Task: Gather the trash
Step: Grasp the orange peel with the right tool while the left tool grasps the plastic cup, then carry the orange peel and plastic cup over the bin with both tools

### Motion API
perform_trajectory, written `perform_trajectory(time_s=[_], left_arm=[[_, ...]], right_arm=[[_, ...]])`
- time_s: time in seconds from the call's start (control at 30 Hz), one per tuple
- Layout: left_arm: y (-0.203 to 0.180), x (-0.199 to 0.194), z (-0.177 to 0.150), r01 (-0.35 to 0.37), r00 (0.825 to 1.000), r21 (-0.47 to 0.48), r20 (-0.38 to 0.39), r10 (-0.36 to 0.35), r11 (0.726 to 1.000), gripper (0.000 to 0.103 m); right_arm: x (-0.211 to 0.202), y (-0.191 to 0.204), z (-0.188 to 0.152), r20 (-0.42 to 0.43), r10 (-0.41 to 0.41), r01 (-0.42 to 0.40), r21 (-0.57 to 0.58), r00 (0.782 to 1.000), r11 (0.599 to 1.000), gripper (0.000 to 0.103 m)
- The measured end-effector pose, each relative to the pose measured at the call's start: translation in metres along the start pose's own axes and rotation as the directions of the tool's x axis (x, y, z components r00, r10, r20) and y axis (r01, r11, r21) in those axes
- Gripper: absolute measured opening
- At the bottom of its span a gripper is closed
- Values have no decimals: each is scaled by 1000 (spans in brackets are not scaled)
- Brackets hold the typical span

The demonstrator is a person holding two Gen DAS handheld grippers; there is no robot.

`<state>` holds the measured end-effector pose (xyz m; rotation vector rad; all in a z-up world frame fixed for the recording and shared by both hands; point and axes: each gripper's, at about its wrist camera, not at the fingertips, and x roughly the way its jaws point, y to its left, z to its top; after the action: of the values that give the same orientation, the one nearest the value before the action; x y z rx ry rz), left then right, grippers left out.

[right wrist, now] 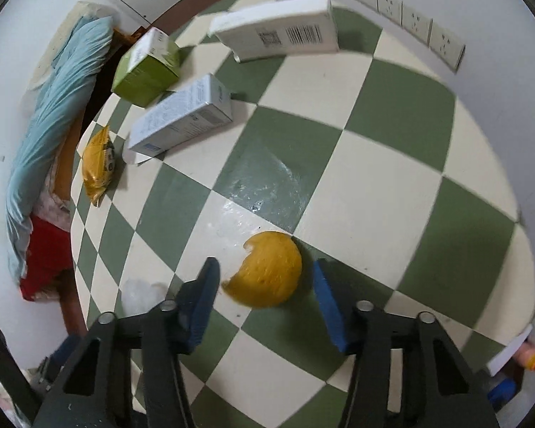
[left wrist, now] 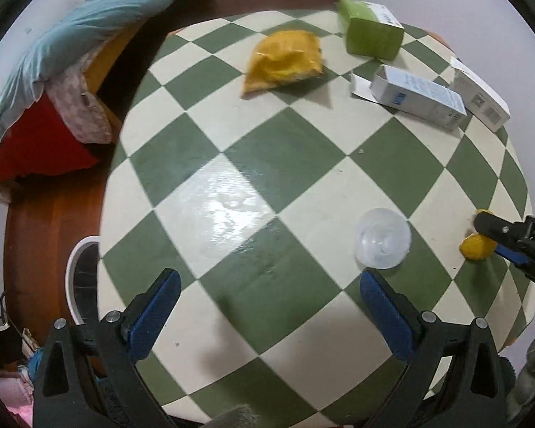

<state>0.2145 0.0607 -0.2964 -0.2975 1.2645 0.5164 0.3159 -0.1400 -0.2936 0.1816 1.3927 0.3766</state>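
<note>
On the green-and-cream checkered table (left wrist: 267,164) lie a yellow peel piece (right wrist: 267,271), a clear plastic cup (left wrist: 382,238), a yellow snack bag (left wrist: 285,59), a green box (left wrist: 372,32) and two white boxes (left wrist: 421,98). My right gripper (right wrist: 265,281) is open, its blue pads on either side of the peel, not touching it. It shows in the left wrist view (left wrist: 488,235) at the peel (left wrist: 476,246). My left gripper (left wrist: 267,296) is open and empty above the table, the cup just beyond its right finger.
A white bin (left wrist: 82,278) with a dark liner stands on the wooden floor left of the table. A bed with a blue blanket (left wrist: 89,25) and a red cloth (left wrist: 39,142) lies beyond. Wall sockets (right wrist: 410,18) line the wall behind the table.
</note>
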Motion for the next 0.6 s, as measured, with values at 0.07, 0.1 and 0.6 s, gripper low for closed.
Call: perform_trajectory(time_s=[0.07, 0.1, 0.6], left_arm=[[-5, 0, 2, 22, 1000, 3, 0, -22, 1000, 103], [-8, 0, 3, 34, 999, 8, 2, -34, 999, 103], [-71, 23, 19, 108, 994, 140, -37, -104, 984, 75]], right_arm=[[3, 2, -1, 16, -2, 2, -22, 1000, 1000, 40], [4, 5, -2, 15, 7, -7, -41, 1000, 999, 39], [-24, -21, -4, 74, -133, 138, -74, 988, 988, 36]])
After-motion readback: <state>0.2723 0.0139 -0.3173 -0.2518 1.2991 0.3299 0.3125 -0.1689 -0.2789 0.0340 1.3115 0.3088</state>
